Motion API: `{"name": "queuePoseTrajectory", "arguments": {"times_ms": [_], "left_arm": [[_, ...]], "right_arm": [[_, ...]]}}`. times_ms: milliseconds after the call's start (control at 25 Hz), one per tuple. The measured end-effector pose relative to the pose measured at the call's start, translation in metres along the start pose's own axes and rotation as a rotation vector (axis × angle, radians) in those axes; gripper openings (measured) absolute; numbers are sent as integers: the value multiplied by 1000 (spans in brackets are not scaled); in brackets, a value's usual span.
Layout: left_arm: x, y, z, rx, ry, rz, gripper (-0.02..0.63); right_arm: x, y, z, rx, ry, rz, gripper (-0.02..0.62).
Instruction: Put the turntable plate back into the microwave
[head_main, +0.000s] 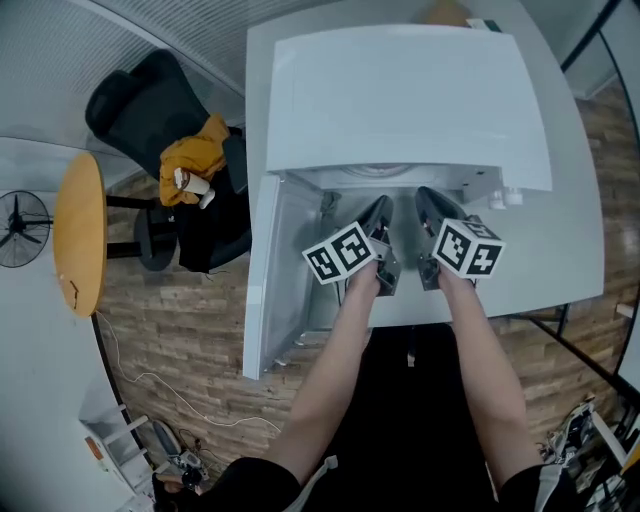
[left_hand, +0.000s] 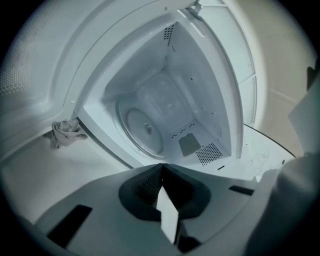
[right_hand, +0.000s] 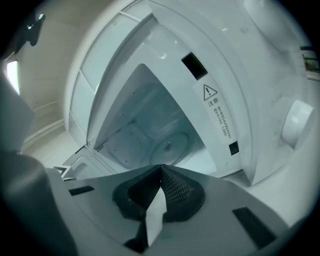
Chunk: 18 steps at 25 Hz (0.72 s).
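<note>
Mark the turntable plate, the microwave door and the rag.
turntable plate (left_hand: 144, 131): left gripper view, centre of the disc.
microwave door (head_main: 283, 270): head view, inner face.
rag (left_hand: 64, 132): left gripper view, middle of the bundle.

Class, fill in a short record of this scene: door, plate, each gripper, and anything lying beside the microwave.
Door: open, swung to the side
Plate: inside the microwave, flat on its floor
Left gripper: fingers together, empty, in front of the opening
Right gripper: fingers together, empty, in front of the opening
Cloth: crumpled, outside the microwave, near the door
</note>
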<state>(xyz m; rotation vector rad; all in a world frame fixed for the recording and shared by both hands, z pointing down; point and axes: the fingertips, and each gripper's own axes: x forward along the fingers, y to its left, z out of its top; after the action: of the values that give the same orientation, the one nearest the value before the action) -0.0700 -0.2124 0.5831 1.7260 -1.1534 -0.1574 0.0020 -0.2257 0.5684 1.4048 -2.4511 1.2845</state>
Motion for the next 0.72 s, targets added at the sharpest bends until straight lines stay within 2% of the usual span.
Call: {"name": "queuePoseTrajectory", "arguments": {"times_ms": [360,600,720], "left_arm": [[-42,-50,-9,295,-35,59,-3],[-79,-101,-11,494,-90,82,-3],[-101,-127,-17,588,-117,95,-3]], "right_arm": [[-54,26,0,-260,15,26,9],[-102,60,17,-442,-26,74,9],[-130,77,26,-496,-59,106,9]]}}
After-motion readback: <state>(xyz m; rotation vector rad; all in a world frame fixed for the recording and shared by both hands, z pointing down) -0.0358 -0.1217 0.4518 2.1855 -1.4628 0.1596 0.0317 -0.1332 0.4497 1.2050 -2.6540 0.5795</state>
